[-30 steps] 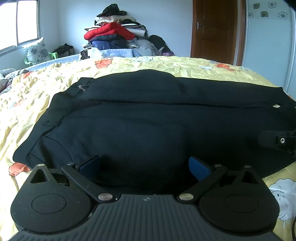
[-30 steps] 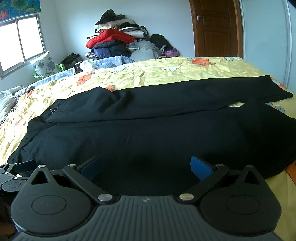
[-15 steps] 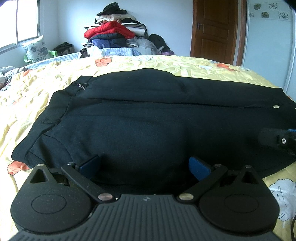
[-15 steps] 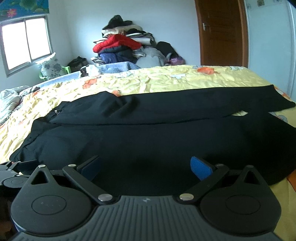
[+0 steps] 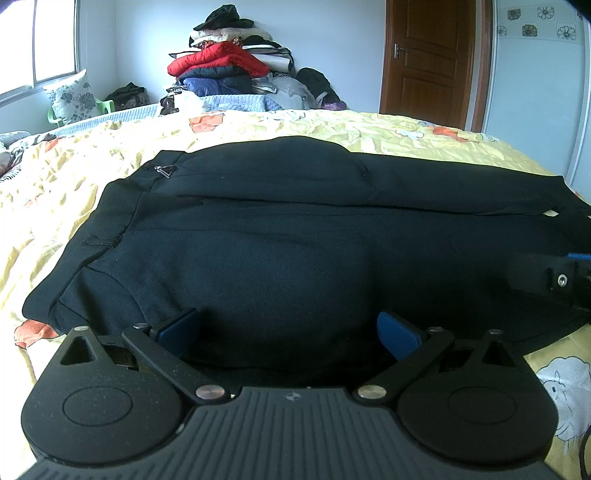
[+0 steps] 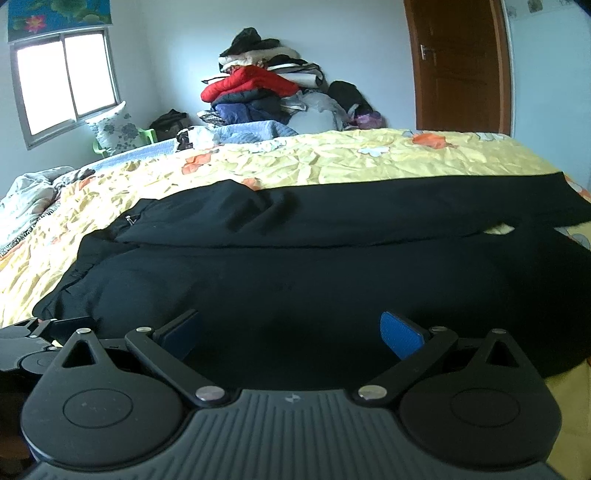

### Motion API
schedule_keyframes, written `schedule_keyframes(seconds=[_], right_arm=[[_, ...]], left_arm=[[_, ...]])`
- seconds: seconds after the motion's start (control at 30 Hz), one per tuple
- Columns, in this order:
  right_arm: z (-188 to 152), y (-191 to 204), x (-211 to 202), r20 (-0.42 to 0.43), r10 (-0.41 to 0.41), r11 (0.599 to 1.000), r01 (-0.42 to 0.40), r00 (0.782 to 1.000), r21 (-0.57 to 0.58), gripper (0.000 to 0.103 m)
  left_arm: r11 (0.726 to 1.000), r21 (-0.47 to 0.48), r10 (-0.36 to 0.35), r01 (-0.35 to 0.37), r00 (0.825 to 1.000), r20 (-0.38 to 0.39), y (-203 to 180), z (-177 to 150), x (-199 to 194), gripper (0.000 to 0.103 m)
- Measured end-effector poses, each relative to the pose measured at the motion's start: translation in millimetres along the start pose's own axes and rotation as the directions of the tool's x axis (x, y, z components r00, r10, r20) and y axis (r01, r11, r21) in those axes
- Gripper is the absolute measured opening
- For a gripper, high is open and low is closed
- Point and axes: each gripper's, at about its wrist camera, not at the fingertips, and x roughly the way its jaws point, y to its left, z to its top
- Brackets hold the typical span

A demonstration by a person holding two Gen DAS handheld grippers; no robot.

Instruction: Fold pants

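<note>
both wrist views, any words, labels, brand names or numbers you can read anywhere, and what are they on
No readable text in either view.
left gripper body: a small emblem at the top centre, a symbol, not letters.
right gripper body: the same small emblem, no letters.
black pants: a small pale tag near the right edge, too small to read.
poster above the window: flowers only, no words visible.
wall tiles: flower motifs, no text.
</note>
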Motion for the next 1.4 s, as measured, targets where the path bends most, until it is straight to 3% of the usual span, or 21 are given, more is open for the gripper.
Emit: schedule_keyframes(seconds=[0.23, 0.37, 0.43, 0.67, 0.8, 0.97, 1.13, 1.23, 1.33, 1.4], right_arm=[[8, 9, -1, 0.015, 0.04, 0.997, -0.039, 0.999, -0.062, 0.103], [27, 12, 0, 0.062, 0.11, 0.98, -0.098, 0.992, -0.175, 0.103], [40, 12, 3, 0.097, 0.156, 0.963, -0.13, 0.983, -0.237, 0.103], [79, 34, 49, -0.005, 0.168, 0.887, -0.153, 0.986, -0.436, 0.103], [97, 48, 75, -0.021, 0.182, 0.86, -0.17, 0.983, -0.482, 0.103], [126, 62, 111, -0.034, 0.206, 0.834, -0.194, 0.978, -0.516, 0.103], [162, 56, 152, -0.113, 0.312, 0.838, -0.33, 0.943, -0.435, 0.103], [178, 50, 181, -0.19, 0.381, 0.822, -0.425, 0.905, -0.379, 0.103], [188, 52, 214, -0.251, 0.391, 0.814, -0.46, 0.885, -0.354, 0.102], [192, 54, 235, -0.288, 0.402, 0.81, -0.485, 0.869, -0.331, 0.086]], left_arm=[[1.0, -0.015, -0.024, 0.025, 0.999, 0.025, 5, 0, -5, 0.103], [0.999, -0.028, -0.016, 0.017, 0.999, 0.044, 15, 5, -8, 0.102], [1.0, -0.021, 0.005, -0.004, 0.999, 0.054, 22, 10, -9, 0.102], [0.99, 0.019, 0.136, -0.139, 0.986, 0.1, 43, 44, -3, 0.102], [0.975, -0.021, 0.223, -0.222, 0.97, 0.094, 59, 66, 4, 0.102], [0.967, -0.065, 0.252, -0.247, 0.964, 0.087, 74, 81, 8, 0.102], [0.973, -0.067, 0.226, -0.221, 0.971, 0.076, 82, 82, 13, 0.102], [0.978, -0.084, 0.197, -0.192, 0.979, 0.059, 92, 86, 22, 0.102], [0.98, -0.104, 0.177, -0.171, 0.983, 0.051, 103, 96, 30, 0.1], [0.98, -0.112, 0.171, -0.165, 0.984, 0.048, 110, 107, 37, 0.099]])
